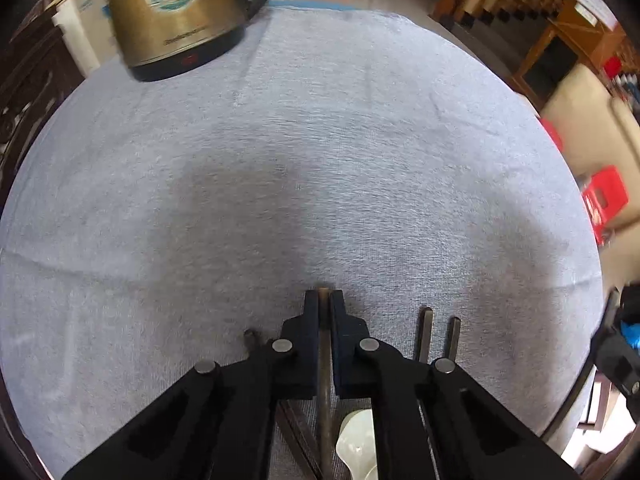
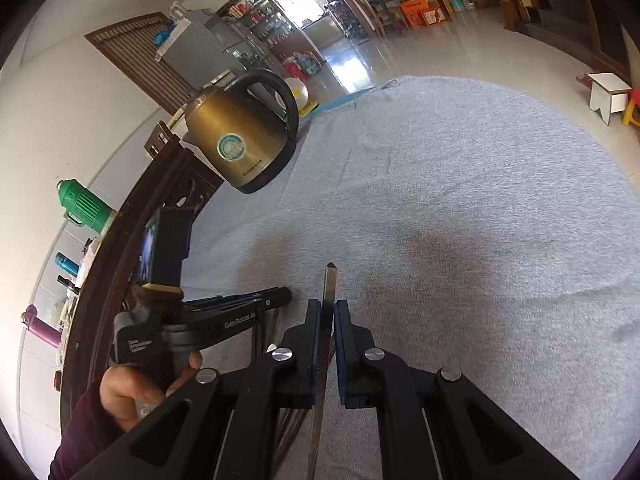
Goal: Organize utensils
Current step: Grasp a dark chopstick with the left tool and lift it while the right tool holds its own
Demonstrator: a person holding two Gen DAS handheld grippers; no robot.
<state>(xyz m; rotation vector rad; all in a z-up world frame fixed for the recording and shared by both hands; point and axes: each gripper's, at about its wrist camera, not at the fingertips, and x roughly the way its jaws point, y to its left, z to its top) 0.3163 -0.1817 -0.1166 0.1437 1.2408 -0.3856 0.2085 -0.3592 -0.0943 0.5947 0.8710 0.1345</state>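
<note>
Over on the left, the left gripper (image 1: 324,300) has its jaws pinched nearly together on a dark chopstick (image 1: 325,380), which runs straight out along the fingers, its tip just poking past them above the grey cloth (image 1: 320,160). Beneath it lie more utensils: a white spoon (image 1: 356,440) close under the jaws, two dark stick ends (image 1: 436,336) just to the right, another stub (image 1: 250,336) to the left. Far up the table stands the brass kettle (image 1: 176,16), well apart from all this.

Moving right, the right gripper (image 2: 327,306) is likewise closed tight, on a metal chopstick (image 2: 329,292) whose pointed end sticks well forward. Both long axes point the same way, away from the person, so pairing them looks like a matter of sideways alignment.

The right view shows what the left cannot: the left hand (image 2: 132,392) and its tool sitting just beside, and the kettle's handle. The left view alone reveals the spoon.
</note>
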